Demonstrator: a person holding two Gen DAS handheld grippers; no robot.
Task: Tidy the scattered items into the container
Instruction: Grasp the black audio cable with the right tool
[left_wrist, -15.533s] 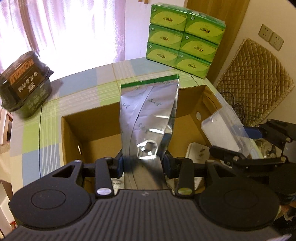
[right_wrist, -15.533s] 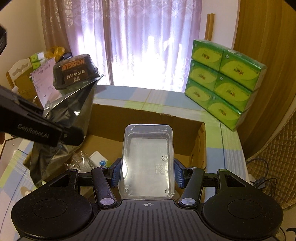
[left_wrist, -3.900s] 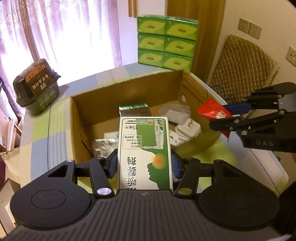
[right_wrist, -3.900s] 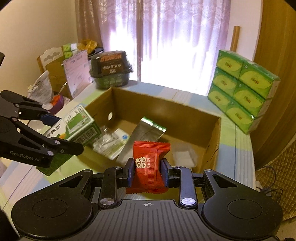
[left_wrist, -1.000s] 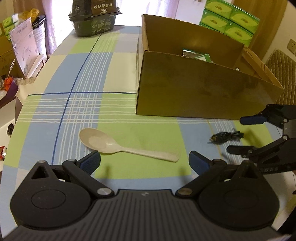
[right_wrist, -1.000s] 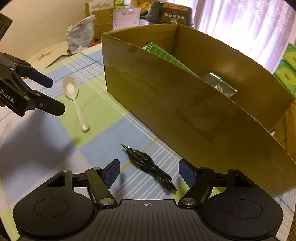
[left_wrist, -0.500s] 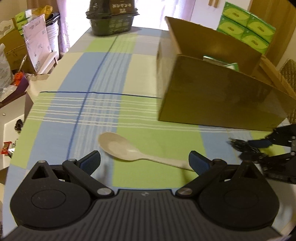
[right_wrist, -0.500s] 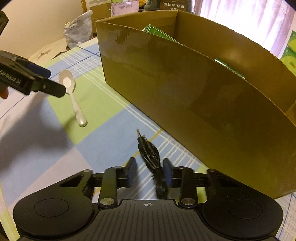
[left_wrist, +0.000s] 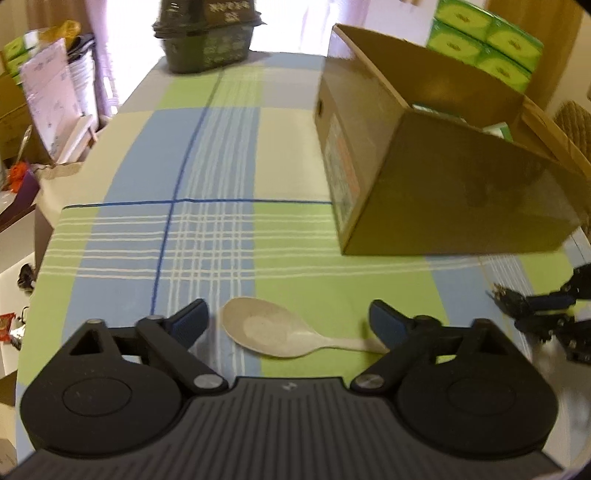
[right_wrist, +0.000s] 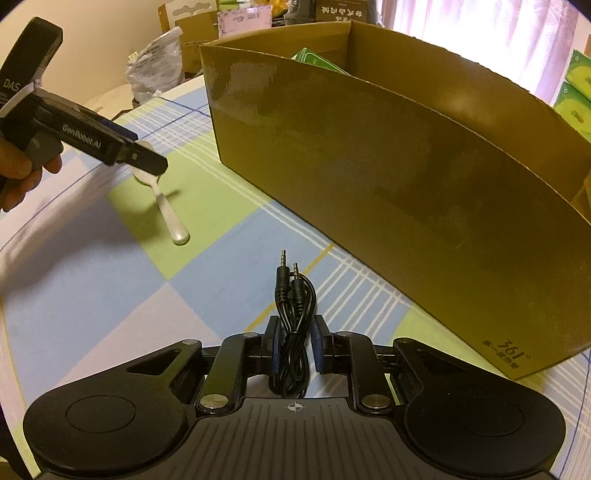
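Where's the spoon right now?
The spoon lies on the checked tablecloth between the open left gripper fingers, left of the cardboard box.

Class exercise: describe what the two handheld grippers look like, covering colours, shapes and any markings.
Both grippers are matte black. Each has a ribbed grey-black body, two round discs, silver pivot screws, angular linkage arms and blue finger pads. The right gripper has a small crosshair mark on its body. Seen from the side, the left gripper shows white lettering, including "DAS".

One spoon (left_wrist: 280, 334) — one cable (right_wrist: 293, 295).
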